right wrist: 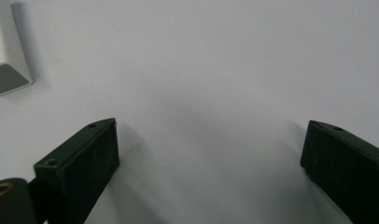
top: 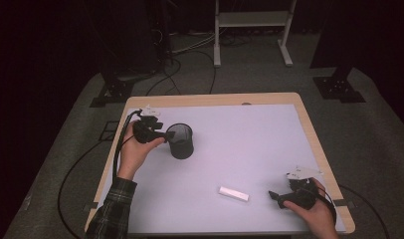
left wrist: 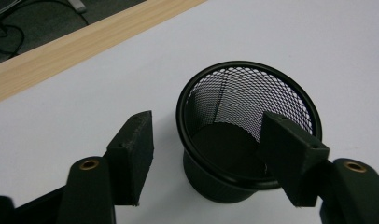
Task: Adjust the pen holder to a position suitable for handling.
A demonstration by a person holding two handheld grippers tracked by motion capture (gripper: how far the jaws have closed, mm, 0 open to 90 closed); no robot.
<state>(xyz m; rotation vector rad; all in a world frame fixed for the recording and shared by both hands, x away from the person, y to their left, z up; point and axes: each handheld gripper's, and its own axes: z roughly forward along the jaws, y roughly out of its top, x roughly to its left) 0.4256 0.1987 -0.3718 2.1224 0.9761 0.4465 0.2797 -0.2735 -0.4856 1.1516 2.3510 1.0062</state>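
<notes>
The mesh cup (left wrist: 234, 140) is black, its wall a fine diamond grid. The desk (top: 250, 149) is pale lilac-white with a light wood rim. The small block (top: 234, 193) is white, one end seemingly grey. Both the left gripper (top: 162, 135) and the right gripper (top: 275, 196) are black. The sleeve (top: 110, 211) is dark plaid.

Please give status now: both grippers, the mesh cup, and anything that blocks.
Left gripper open, jaws astride cup rim, no grip yet. Right gripper open over bare table, near white block. Nothing blocking.
</notes>
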